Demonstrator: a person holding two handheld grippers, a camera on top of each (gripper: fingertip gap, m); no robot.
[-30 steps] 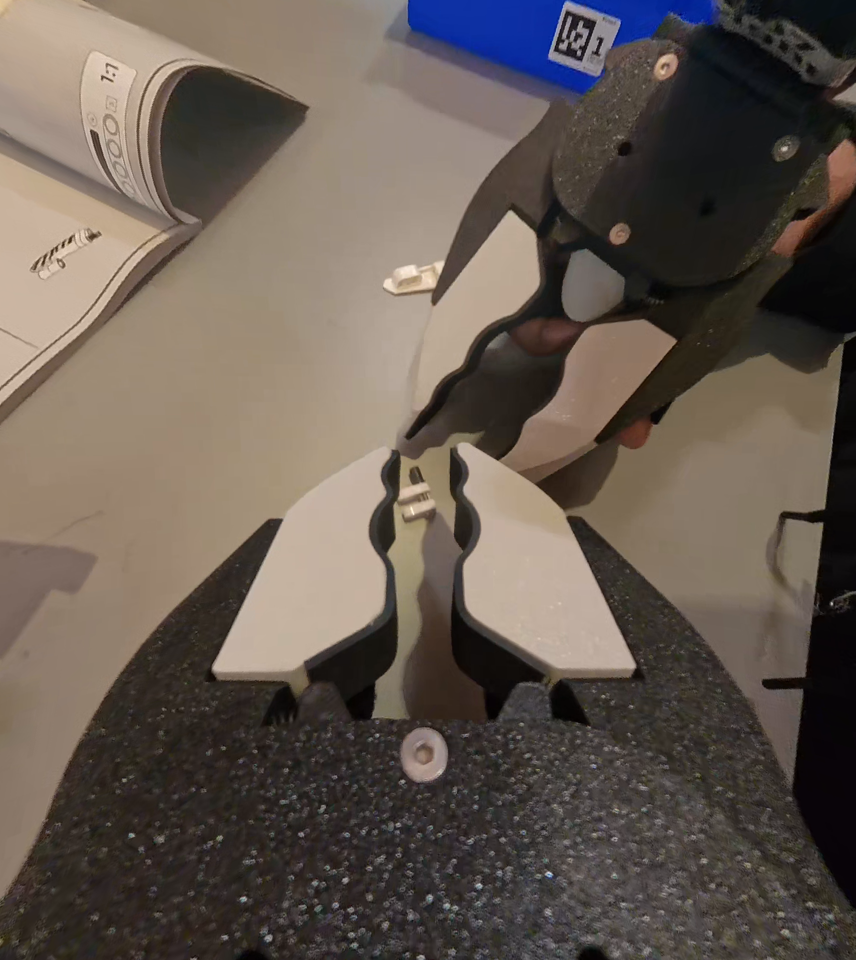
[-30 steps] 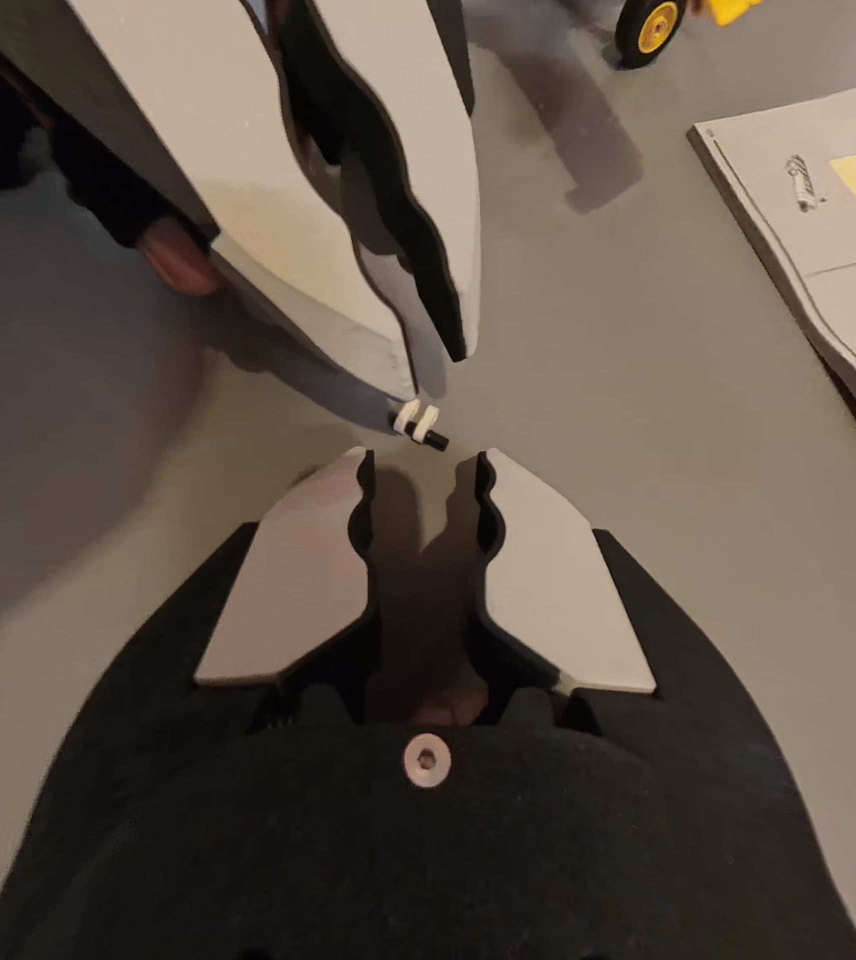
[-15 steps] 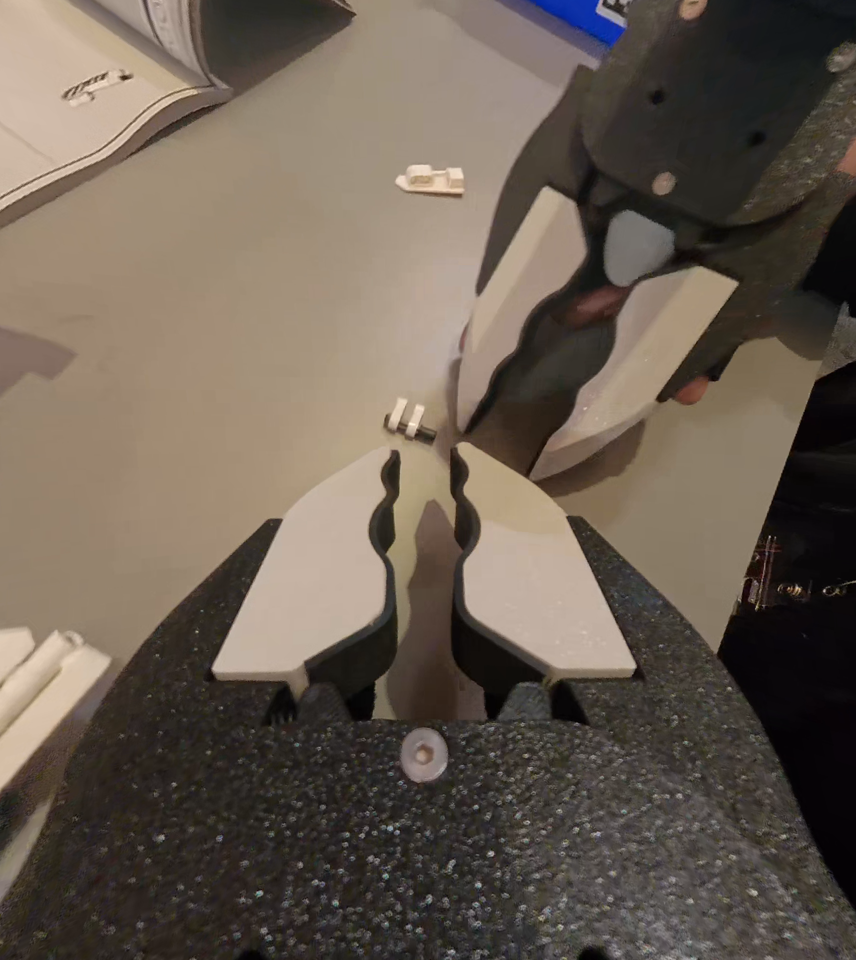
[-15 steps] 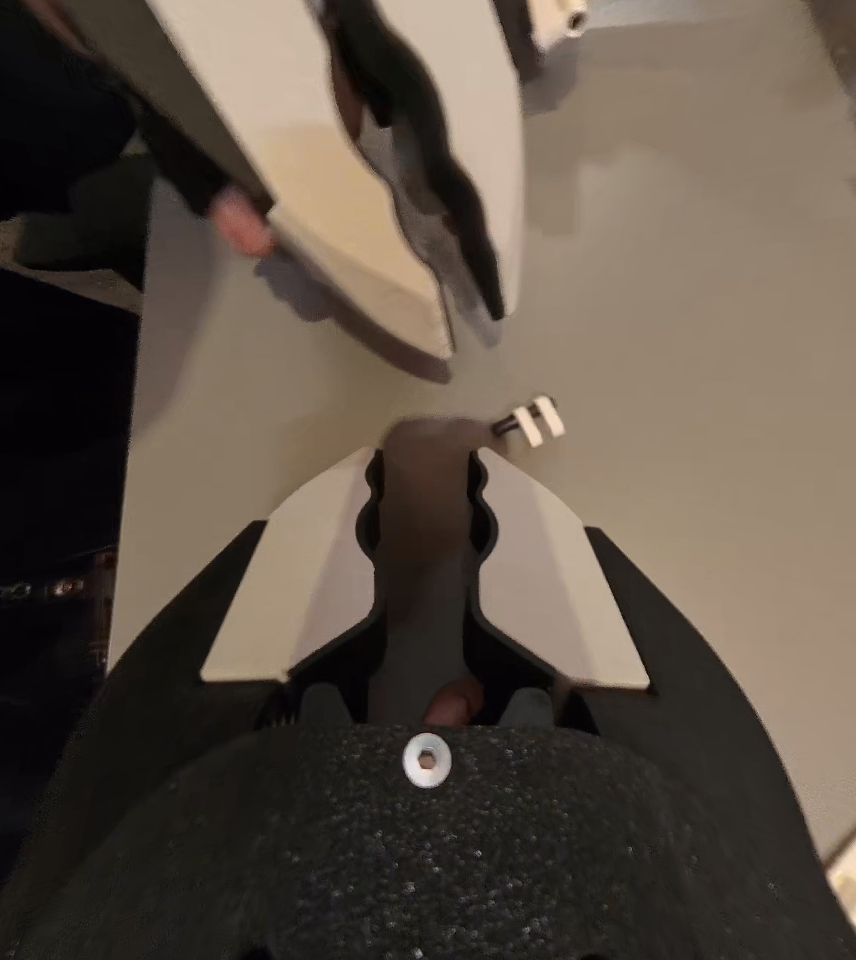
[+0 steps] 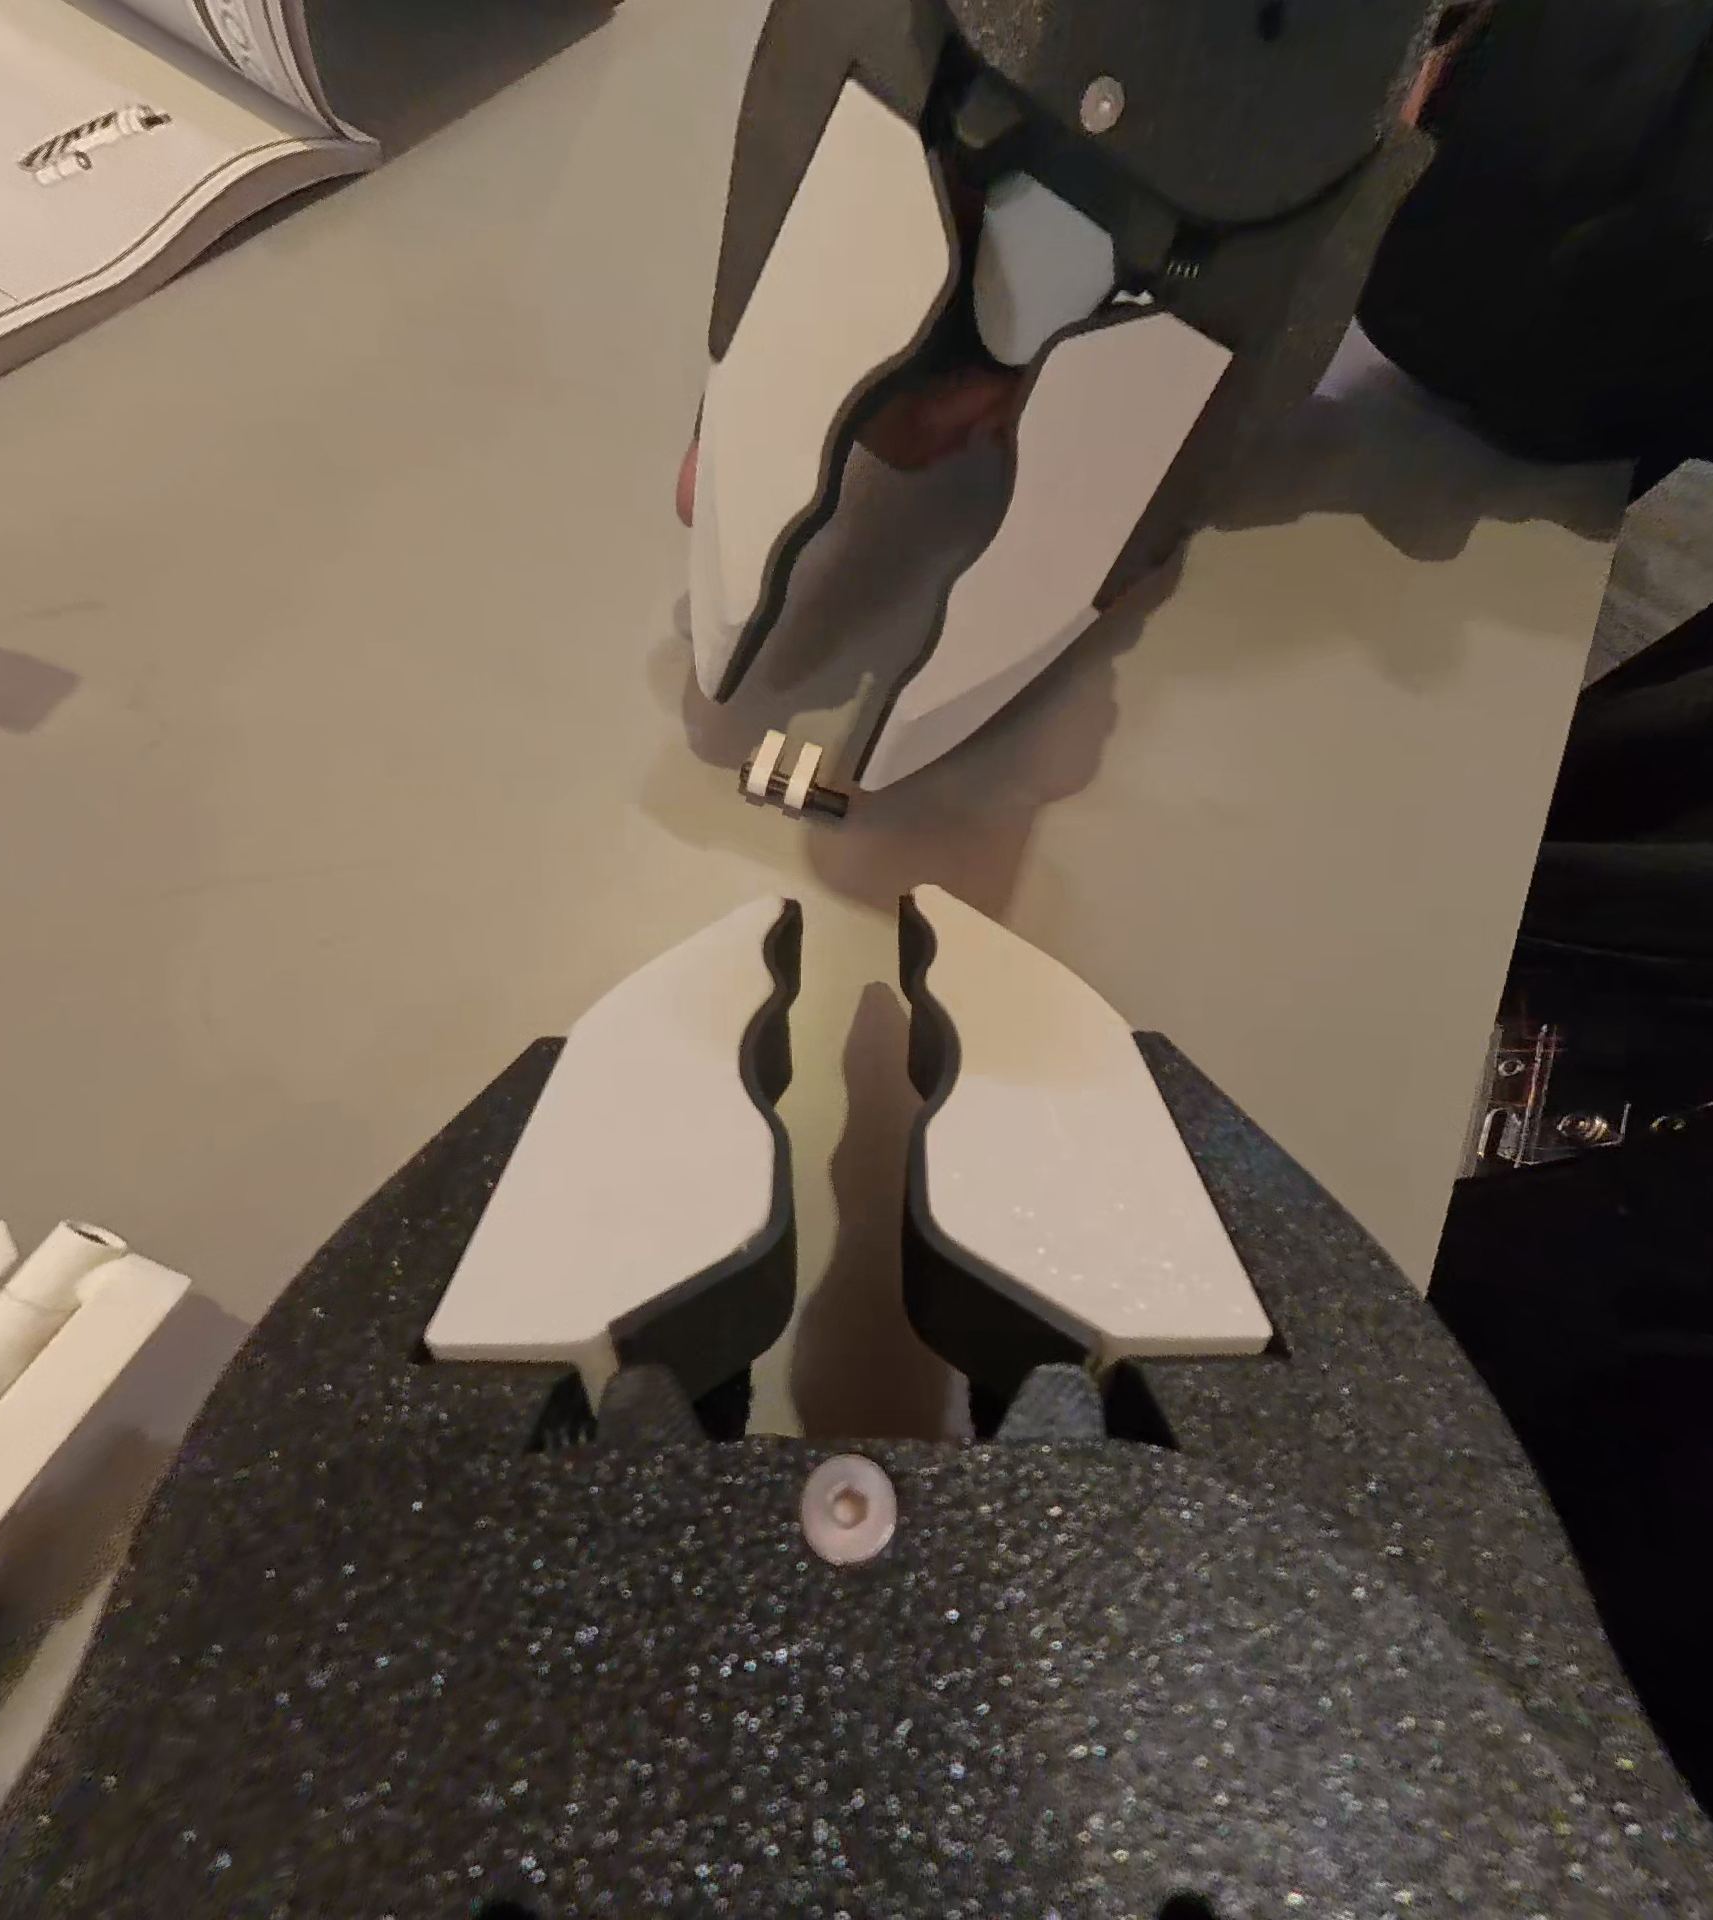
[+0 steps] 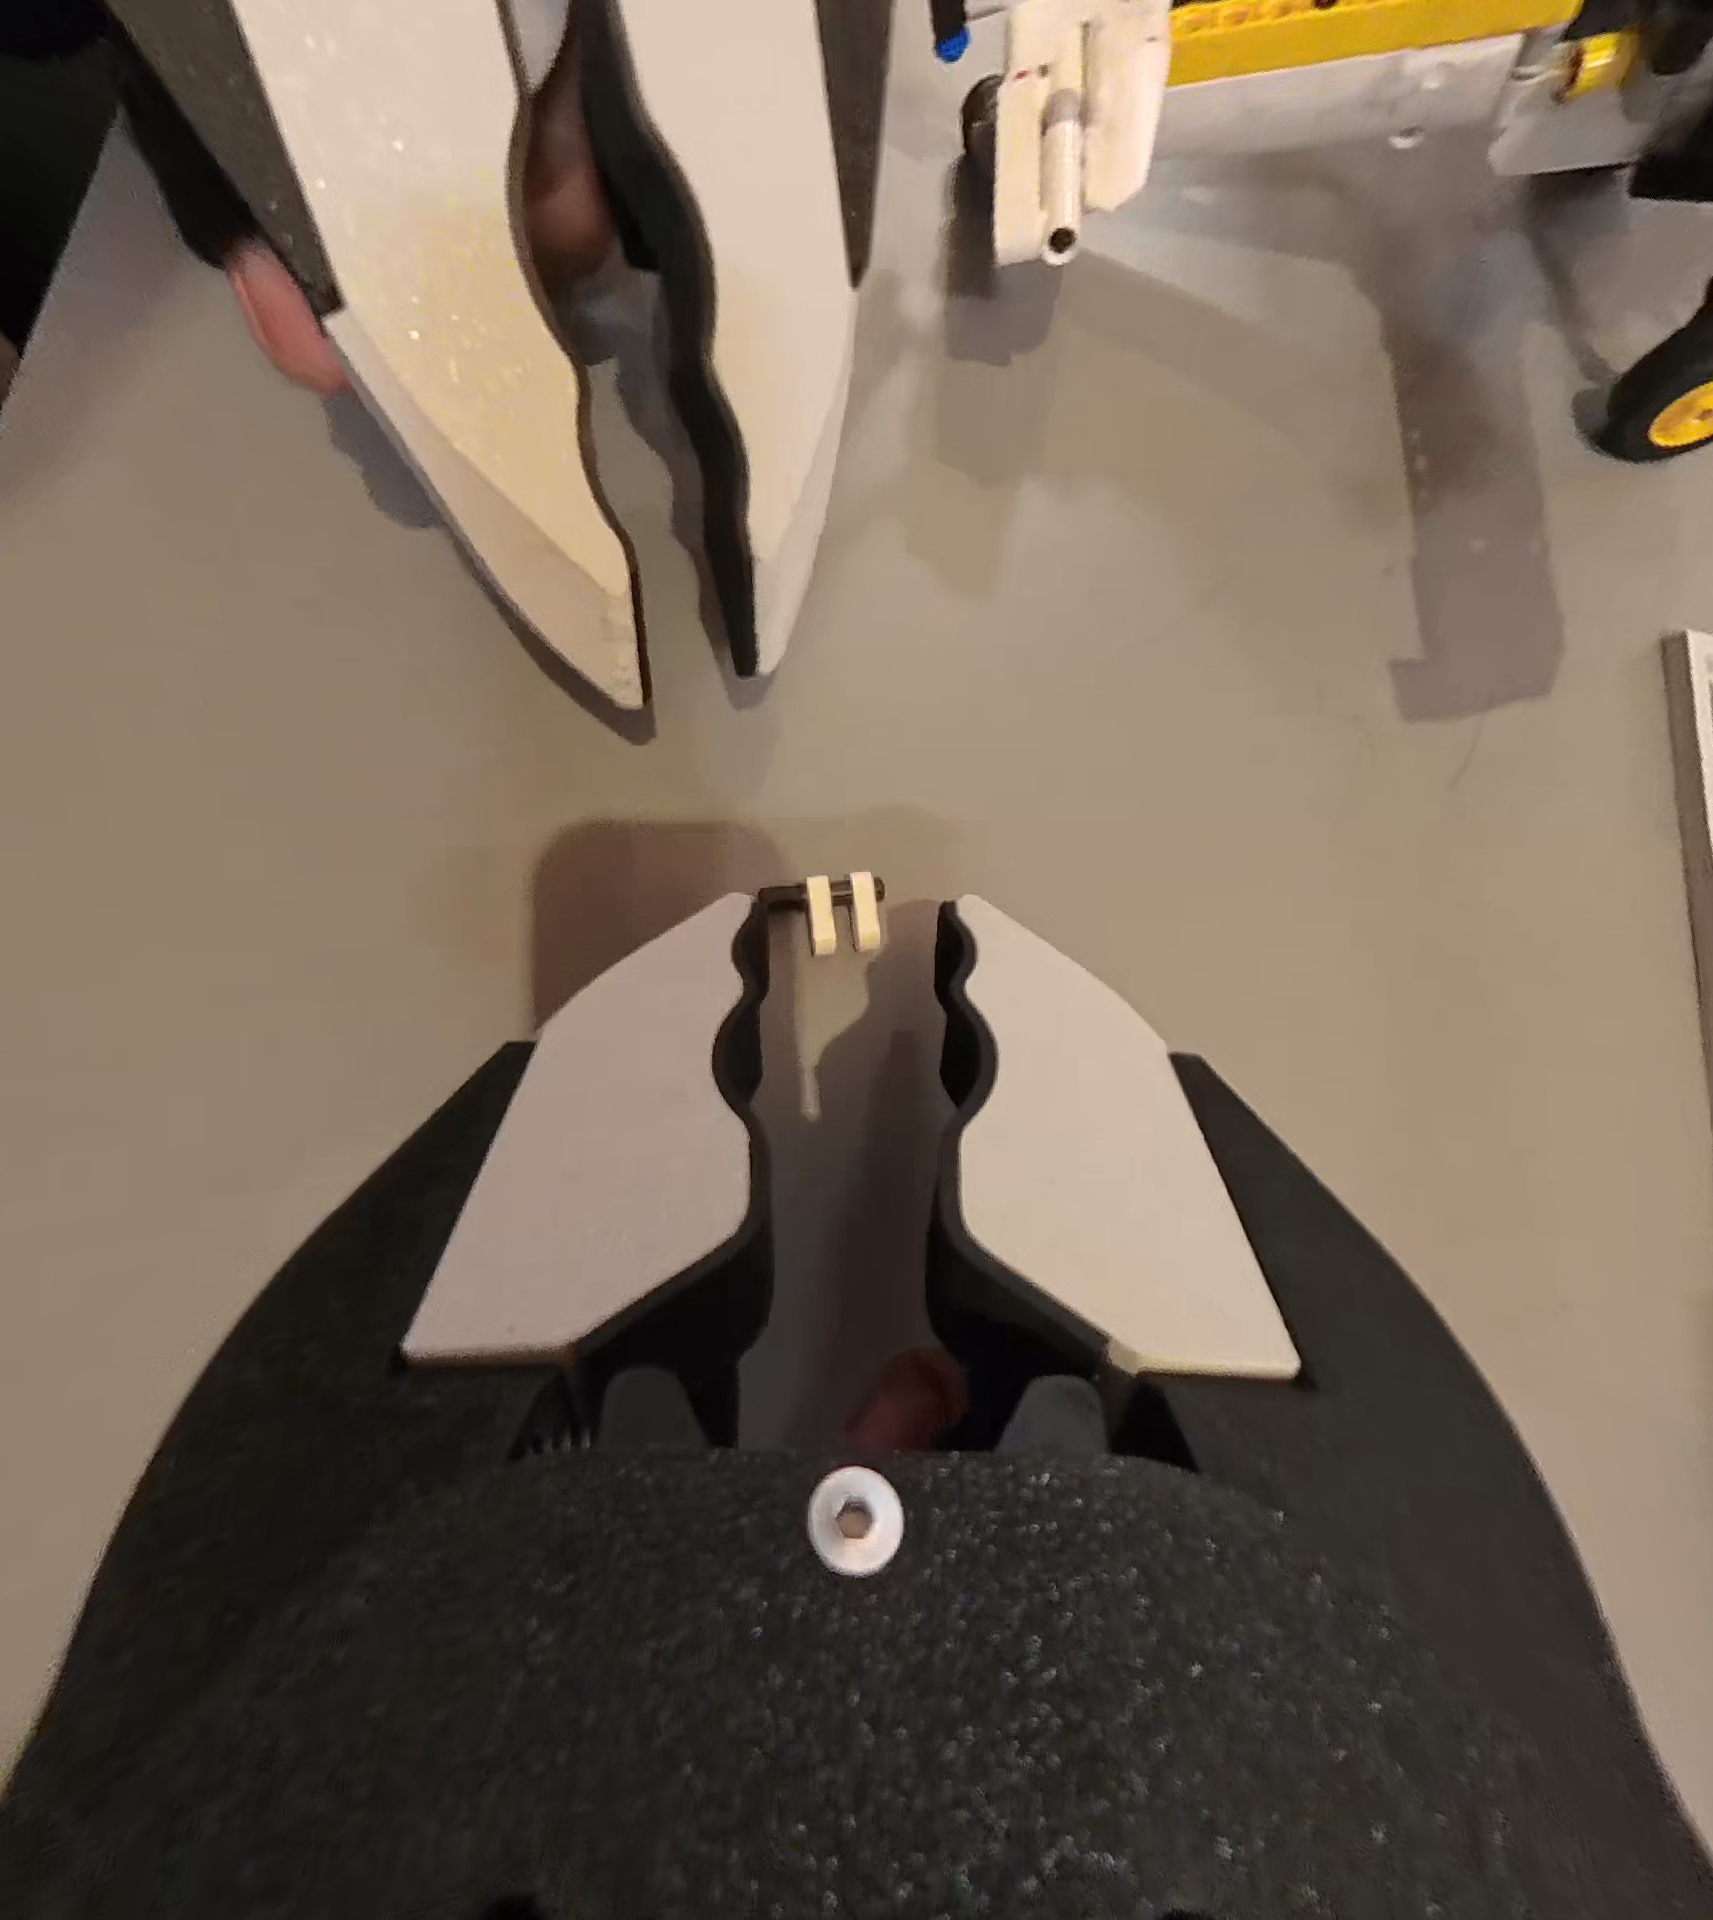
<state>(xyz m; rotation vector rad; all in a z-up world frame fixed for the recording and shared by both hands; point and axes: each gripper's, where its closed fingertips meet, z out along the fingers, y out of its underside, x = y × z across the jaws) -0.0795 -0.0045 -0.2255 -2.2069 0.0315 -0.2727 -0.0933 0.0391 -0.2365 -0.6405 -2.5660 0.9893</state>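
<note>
Fingers of the left gripper (image 5: 847, 914) stand a little apart with only bare table (image 5: 312, 727) between them, gripping nothing. Just past their tips lies a small black pin carrying two cream-white tabs (image 5: 790, 774), flat on the grey surface. This pin serves as the landmark for everything else.

Right gripper (image 6: 847, 914) comes at the pin from the opposite side, its jaws parted wider. In its own view the pin (image 6: 836, 904) sits at the mouth of the gap, between the two fingertips; its black end lies close by one fingertip (image 6: 727, 925), though whether they touch I cannot tell, and the other fingertip stands clear of it. Neither pad presses on it, so that claw is open too. From the left wrist view the right gripper's tips (image 5: 800, 707) hover just over and behind the pin.

Beyond the pin in the right wrist view, the left gripper (image 6: 696, 675) points down at the table, and farther off stands a toy vehicle built of yellow and grey bricks (image 6: 1351, 94) with a black, yellow-hubbed wheel (image 6: 1699, 400). An open instruction booklet (image 5: 104, 197) lies well away from the pin, and a white brick assembly (image 5: 10, 1330) rests beside the left gripper's body.
</note>
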